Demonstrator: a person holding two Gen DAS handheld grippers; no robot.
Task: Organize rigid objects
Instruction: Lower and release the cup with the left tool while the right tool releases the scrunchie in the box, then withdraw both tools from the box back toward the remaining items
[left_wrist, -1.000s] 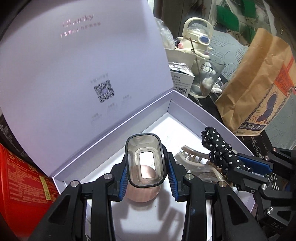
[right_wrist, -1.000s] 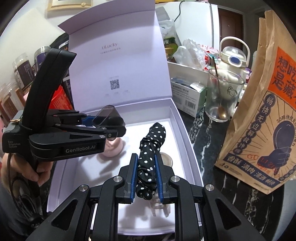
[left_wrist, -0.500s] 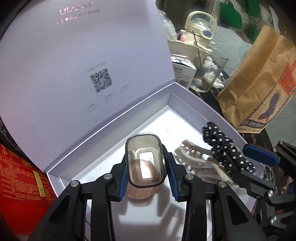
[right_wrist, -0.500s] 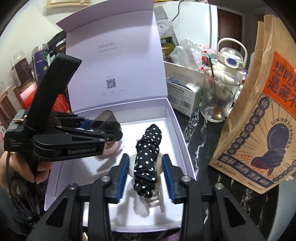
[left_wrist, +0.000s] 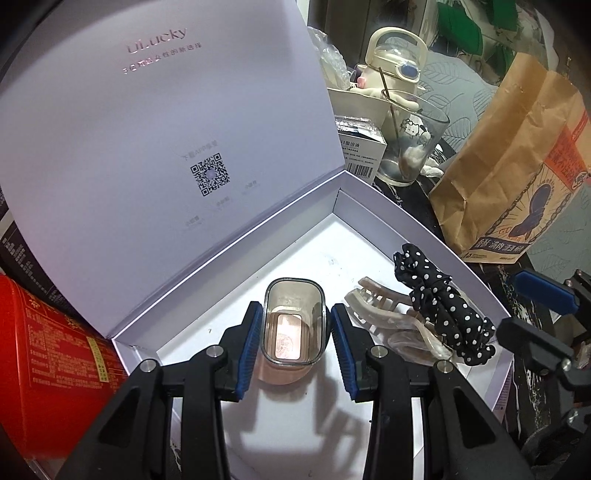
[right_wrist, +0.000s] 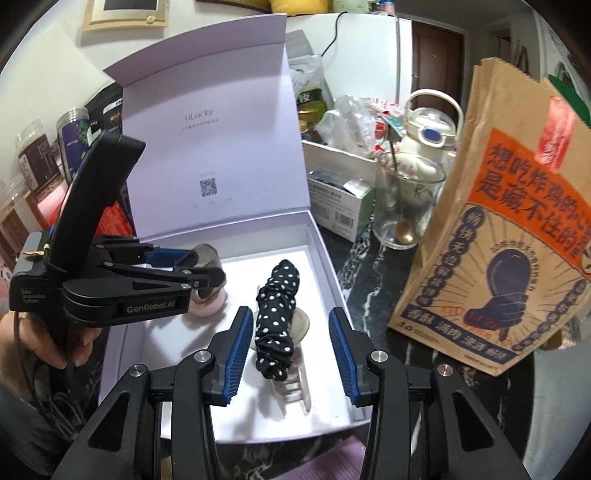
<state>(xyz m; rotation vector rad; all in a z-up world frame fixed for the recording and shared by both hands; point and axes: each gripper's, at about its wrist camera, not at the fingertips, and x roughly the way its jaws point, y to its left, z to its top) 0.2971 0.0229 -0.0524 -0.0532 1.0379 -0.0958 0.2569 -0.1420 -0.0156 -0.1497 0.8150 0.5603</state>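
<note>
Item one, the white box (left_wrist: 413, 221): open on the dark marbled table (right_wrist: 373, 295), its lid (left_wrist: 155, 122) standing upright at the back with a printed code square on the inside. Item two, my left gripper (left_wrist: 294, 345): closed on a small clear jar (left_wrist: 294, 325) with a pinkish base, blue pads pressed against both sides; the jar sits low in the box, toward the left half of the floor, and I cannot tell whether its base is touching the floor. A hand (right_wrist: 55, 343) holds this gripper's handle at the left edge of the right wrist view. Item three, my right gripper (right_wrist: 291, 354): jaws opening, pads clear of everything, poised above the near right part of the box with nothing gripped. Item four, a black scrunchie with white dots (right_wrist: 279, 314): lying lengthways in the right half of the box, on top of a pale translucent hair claw (right_wrist: 295, 387) whose teeth stick out toward me; in the right wrist view it sits between the spread pads but touches neither. Item five, things outside the box to the right: a brown paper bag (right_wrist: 498, 240) with orange and blue print, standing upright; a clear glass (right_wrist: 404, 206) with a spoon in it; a small white carton (right_wrist: 340, 206) with a barcode; a cream bottle with a carry handle (right_wrist: 430, 133) behind the glass. Item six, a red carton (left_wrist: 48, 369) just left of the box.
</note>
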